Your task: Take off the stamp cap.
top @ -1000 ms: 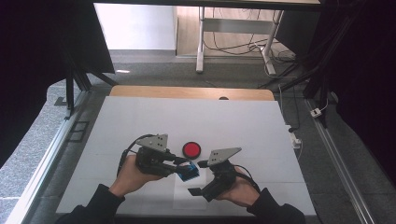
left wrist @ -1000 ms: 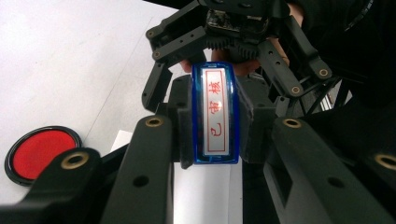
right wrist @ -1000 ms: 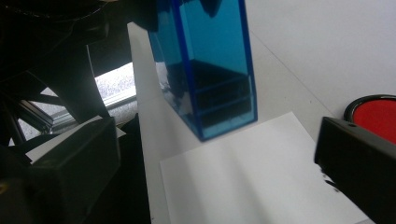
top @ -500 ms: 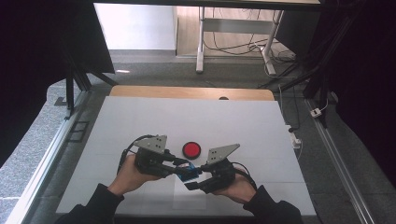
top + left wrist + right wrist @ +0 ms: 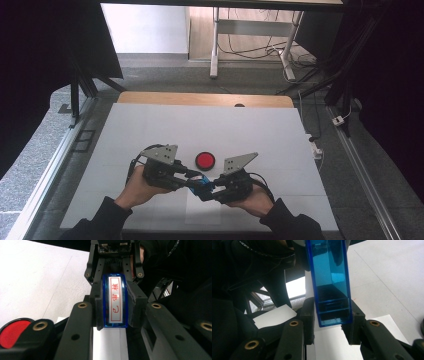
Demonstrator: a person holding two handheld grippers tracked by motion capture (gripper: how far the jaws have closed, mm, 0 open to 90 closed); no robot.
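Right gripper (image 5: 212, 187) jaws have just been closing onto blue stamp (image 5: 201, 186); left gripper (image 5: 192, 182) pinches its other end. Handover or pull-apart probably next.

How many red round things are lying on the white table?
1. The red round pad lies on the white table, just beyond the two grippers; its edge also shows at lower left in the left gripper view.

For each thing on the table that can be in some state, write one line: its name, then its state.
Blue stamp: lifted off the table, clamped from both ends.
Left gripper: shut on the blue stamp.
Right gripper: jaws have just been closing, now shut on the stamp.
Red disc: lying flat on the table, untouched.
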